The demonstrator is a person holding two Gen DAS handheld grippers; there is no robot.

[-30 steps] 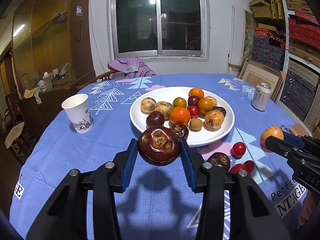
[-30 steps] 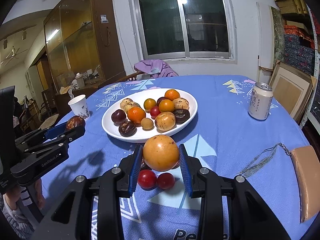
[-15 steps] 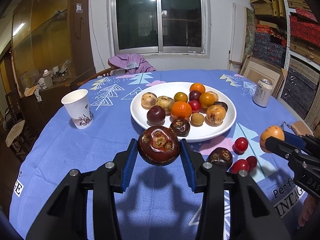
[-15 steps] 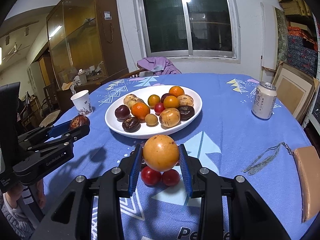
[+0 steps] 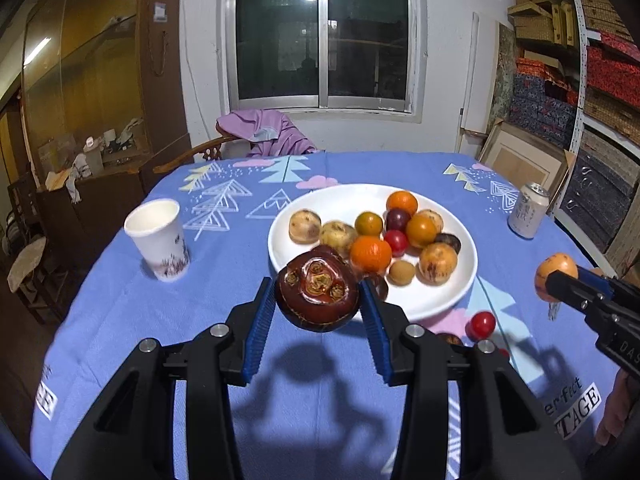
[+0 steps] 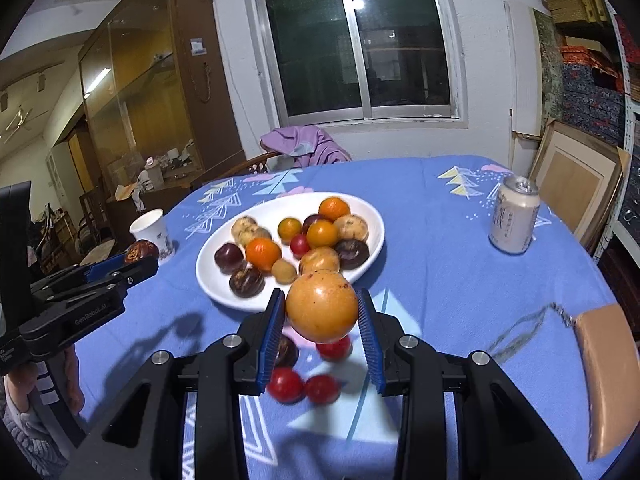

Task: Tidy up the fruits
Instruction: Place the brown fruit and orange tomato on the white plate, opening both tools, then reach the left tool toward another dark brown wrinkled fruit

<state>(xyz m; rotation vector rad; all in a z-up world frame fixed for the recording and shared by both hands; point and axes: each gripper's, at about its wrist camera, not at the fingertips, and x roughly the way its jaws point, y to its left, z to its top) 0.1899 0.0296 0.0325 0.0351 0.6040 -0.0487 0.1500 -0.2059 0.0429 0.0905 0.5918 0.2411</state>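
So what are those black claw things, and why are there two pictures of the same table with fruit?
The claws are not a robot. A person holds one grabber in each hand, and each grabber has a little camera looking along its two fingers. That gives two pictures of one table.

In the left camera's picture, the left gripper squeezes a dark brown fruit. In the right camera's picture, the right gripper squeezes a round orange fruit. Each camera can also see the other grabber off to the side.

On the blue tablecloth sits a white plate full of fruit, a paper cup, a drink can, and a few small red fruits lying loose beside the plate.
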